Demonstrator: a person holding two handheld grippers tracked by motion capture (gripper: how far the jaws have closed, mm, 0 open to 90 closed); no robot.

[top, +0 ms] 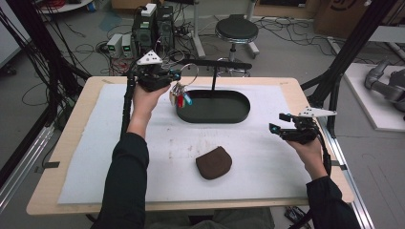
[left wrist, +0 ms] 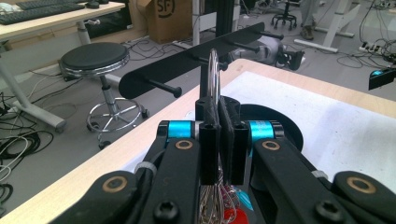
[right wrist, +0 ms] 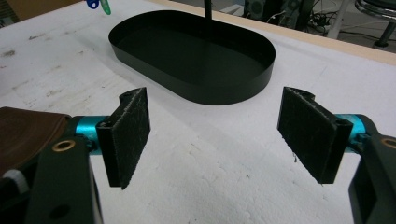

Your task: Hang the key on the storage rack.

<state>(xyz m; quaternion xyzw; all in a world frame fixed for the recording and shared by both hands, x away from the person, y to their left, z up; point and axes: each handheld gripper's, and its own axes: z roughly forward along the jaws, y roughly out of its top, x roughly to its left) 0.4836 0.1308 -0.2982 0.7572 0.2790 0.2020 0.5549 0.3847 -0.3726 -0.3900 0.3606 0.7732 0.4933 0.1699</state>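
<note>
- Sleeves and forearms sit nearest the high camera, rising from the bottom edge toward the two grippers.
- Table (top: 71, 157): pale wood, with a white mat (top: 119, 157) over most of it.
- Tray (top: 239, 117): a black oval dish at the far middle of the mat, with nothing lying in it as far as the views tell. A thin post rises from its far side.
- Rack (top: 215, 63): a black bar with pegs on top of that post, above the tray's far rim. In the left gripper view the pegs (left wrist: 163, 87) point toward the camera, all bare.
- Pouch (top: 213, 162): brown, lying on the mat near the person, well apart from the tray and both grippers.
- Right gripper (top: 279, 129): held low at the mat's right, jaws spread wide with nothing between them, aimed toward the tray.
- Left gripper (top: 174, 76): raised just left of the rack, jaws pinched together on the ring.
- Ring (top: 189, 71): a large metal key ring standing up out of the closed jaws, close to the rack but not yet over a peg.
- Keys (top: 180, 97): a bunch with red and blue tags hanging below the gripper, over the tray's left end.
- Progress, as I judge it: the keys are lifted and brought to the rack; left to do is slipping the ring over a peg and letting go.
</note>
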